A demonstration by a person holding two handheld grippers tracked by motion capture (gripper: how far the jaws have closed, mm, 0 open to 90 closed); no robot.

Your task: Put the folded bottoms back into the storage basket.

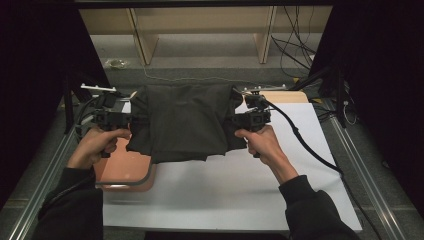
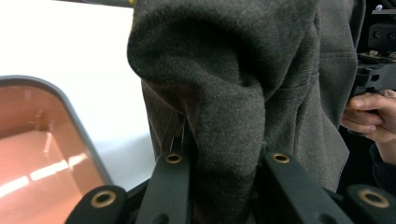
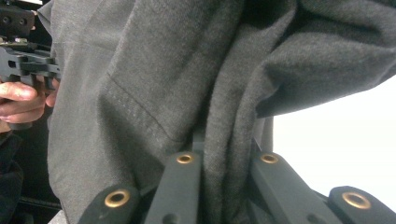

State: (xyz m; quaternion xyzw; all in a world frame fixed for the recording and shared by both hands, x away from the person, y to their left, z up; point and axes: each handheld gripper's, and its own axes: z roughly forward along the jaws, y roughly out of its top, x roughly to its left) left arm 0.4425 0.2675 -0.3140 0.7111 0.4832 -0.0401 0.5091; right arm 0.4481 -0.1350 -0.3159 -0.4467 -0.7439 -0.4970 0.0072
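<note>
Nearest to me, both hands were up: the left gripper (image 1: 131, 120) had its jaws pinched on a bunched fold at the left side of the dark cloth (image 1: 185, 122), and the right gripper (image 1: 235, 121) was clamped on a fold at the right side. The cloth hung stretched between them, over the far half of the desk (image 1: 240, 190), its left part above the orange tray (image 1: 125, 172) at the desk's left edge. It looked soft, floppy and light to me, thick knit, so I figured gripping doubled folds near the side hems was the safe hold. The near half of the desk was bare, so there was room to lower it. Beyond the far edge sat wooden legs (image 1: 142, 40) and loose cables (image 1: 295, 50).
</note>
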